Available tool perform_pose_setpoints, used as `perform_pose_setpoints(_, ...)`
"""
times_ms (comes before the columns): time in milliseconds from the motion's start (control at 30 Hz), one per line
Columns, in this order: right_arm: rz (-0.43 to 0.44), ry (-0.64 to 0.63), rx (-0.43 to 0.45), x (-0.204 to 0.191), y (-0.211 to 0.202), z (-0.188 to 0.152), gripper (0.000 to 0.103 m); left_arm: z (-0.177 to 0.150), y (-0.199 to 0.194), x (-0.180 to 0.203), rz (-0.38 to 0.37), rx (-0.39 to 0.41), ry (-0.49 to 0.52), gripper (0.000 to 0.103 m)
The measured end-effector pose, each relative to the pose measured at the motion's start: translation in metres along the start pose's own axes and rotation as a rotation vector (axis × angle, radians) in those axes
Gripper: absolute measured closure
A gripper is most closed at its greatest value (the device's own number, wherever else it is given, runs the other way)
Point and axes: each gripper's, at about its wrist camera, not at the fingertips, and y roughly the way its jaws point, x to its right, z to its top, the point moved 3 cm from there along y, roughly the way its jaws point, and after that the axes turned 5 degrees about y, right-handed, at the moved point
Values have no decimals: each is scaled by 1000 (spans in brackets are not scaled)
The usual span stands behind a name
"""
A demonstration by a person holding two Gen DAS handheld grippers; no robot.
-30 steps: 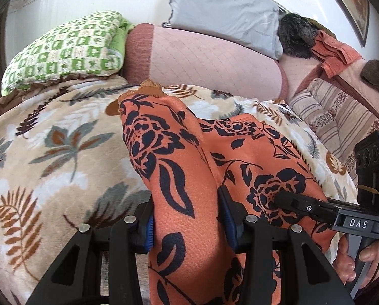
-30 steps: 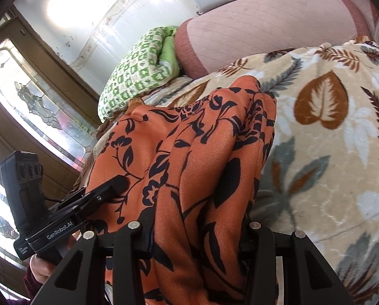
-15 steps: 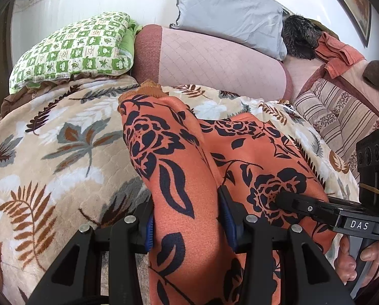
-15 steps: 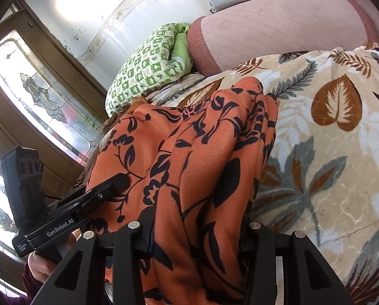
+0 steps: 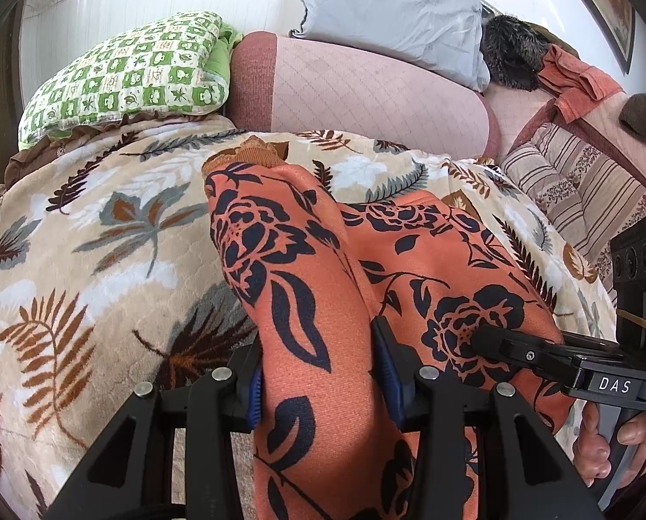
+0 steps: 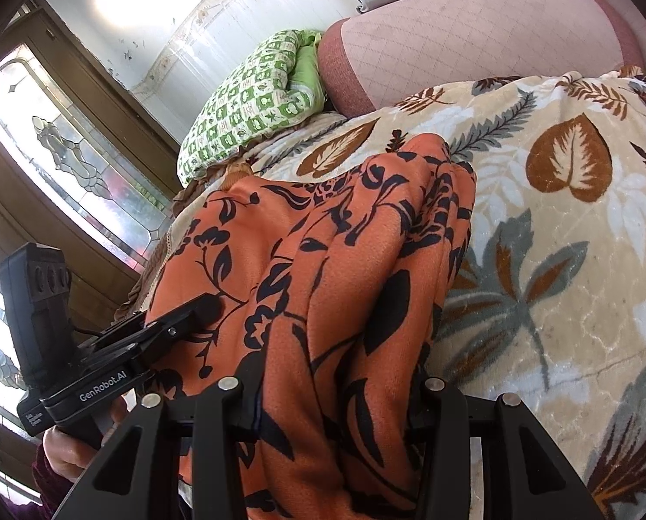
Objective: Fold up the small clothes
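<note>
An orange garment with a black flower print [image 5: 431, 260] lies on the leaf-patterned blanket [image 5: 106, 260]. My left gripper [image 5: 318, 385] is shut on a raised fold of it, which runs up between the blue pads. My right gripper [image 6: 336, 403] is shut on another bunched fold of the same garment [image 6: 323, 260]. Each gripper shows in the other's view: the right one [image 5: 496, 342] on the cloth at the right, the left one [image 6: 193, 312] on the cloth at the left. The garment's far end with a brown cuff [image 5: 253, 154] rests on the blanket.
A green checked pillow [image 5: 128, 73], a pink quilted bolster [image 5: 357, 91] and a grey pillow [image 5: 392, 13] lie at the head of the bed. Striped bedding [image 5: 583, 190] and loose clothes [image 5: 574, 82] are at the right. A glass-paned door [image 6: 63, 151] stands at the left.
Both grippers keep their hold on the garment. The views have shifted slightly, with the bed and pillows sliding a little to the right and down; the cloth looks almost unchanged.
</note>
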Motion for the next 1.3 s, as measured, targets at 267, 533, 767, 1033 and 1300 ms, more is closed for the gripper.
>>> perform_pose_setpoints(267,-9,9,-11,5,2,-10,58,-7,3,3,7,-22,1,58)
perform_pose_setpoints(533,-23,11,-7,9,7,-17,58,-11,6,3,24,-38,-1,58)
perform_pose_setpoints(767,-19,12,-2,9,6,-18,58,-11,4,4,27,-32,-2,58)
perform_pose_setpoints(1033,-10,15,7,11,6,-18,58,-10,2,3,36,-30,-10,58)
perform_pose_setpoints(1300,-17,23,9,11,12,-16,58,-10,11,-4,51,-43,-32,58)
